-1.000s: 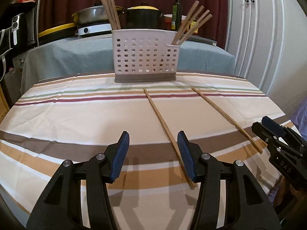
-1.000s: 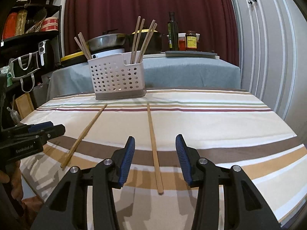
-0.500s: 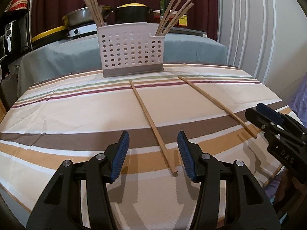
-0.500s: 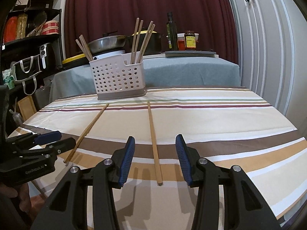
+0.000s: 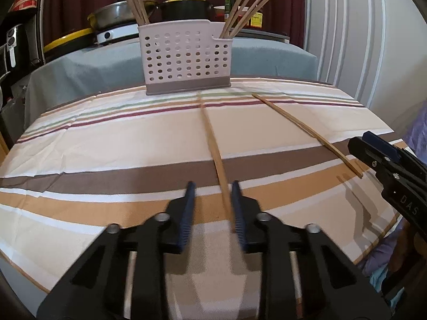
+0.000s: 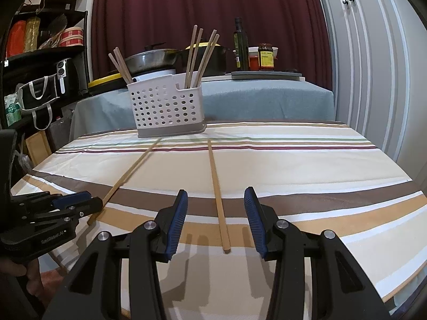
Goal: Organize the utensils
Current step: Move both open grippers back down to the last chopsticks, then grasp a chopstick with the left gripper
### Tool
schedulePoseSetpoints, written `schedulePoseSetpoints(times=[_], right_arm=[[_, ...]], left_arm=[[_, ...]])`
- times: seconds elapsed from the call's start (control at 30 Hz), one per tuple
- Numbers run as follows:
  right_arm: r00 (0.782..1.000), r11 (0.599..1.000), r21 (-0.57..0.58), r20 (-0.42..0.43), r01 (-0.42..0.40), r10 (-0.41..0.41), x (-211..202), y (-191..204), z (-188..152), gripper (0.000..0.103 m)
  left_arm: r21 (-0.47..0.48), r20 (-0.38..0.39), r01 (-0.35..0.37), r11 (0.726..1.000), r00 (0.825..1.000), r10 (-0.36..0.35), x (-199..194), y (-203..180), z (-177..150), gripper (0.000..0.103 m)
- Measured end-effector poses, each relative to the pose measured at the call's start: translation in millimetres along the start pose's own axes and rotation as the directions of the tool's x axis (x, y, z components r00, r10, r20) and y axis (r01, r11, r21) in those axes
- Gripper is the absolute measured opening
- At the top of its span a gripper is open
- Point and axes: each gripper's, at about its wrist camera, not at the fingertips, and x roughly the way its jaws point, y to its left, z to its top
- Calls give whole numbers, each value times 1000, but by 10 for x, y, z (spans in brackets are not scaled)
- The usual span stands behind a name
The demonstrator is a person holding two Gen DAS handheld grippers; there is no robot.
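Note:
A white perforated utensil holder (image 5: 186, 58) (image 6: 165, 106) stands at the far side of the striped tablecloth (image 5: 106, 138), with several wooden chopsticks upright in its left end (image 5: 134, 2) and its right end (image 5: 248, 8). Two loose chopsticks lie on the cloth. One chopstick (image 5: 210, 133) (image 6: 130, 173) runs between the fingers of my left gripper (image 5: 213, 185) (image 6: 90, 200), close to the right finger; the fingers are half closed and blurred, not clamped. The other chopstick (image 6: 214, 176) (image 5: 307, 128) has its near end between the wide-open fingers of my right gripper (image 6: 215, 190) (image 5: 373, 149).
Behind the table a grey-blue covered counter (image 6: 267, 98) carries pans, a black pot, an oil bottle (image 6: 239, 45) and jars. White cabinet doors (image 6: 373, 66) stand at the right. A dark shelf (image 6: 40, 53) with bags is at the left. The table's near edge is just under both grippers.
My left gripper's fingers have drawn much closer together around the left chopstick. The right gripper stays wide open and has shifted only slightly over its chopstick.

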Motion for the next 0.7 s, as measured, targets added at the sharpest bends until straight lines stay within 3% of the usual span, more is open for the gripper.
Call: schedulePoseSetpoints(times=[0.27,0.5,0.7], right_arm=[[1000,1000,1,-5,-2,2,5,7,-31,41],[1000,1000,16,-30,-3,4,71,-14,-94,37],[999,1000,22,-43,0,1,104,-21,-121,36]], left_arm=[[1,2,3,1000,1000,-3,-5,70,2,7],[-9,10,-14,1000,1000,14,2,179,14,6],[20,19,25,1000,1000,-25,12,152,9,6]])
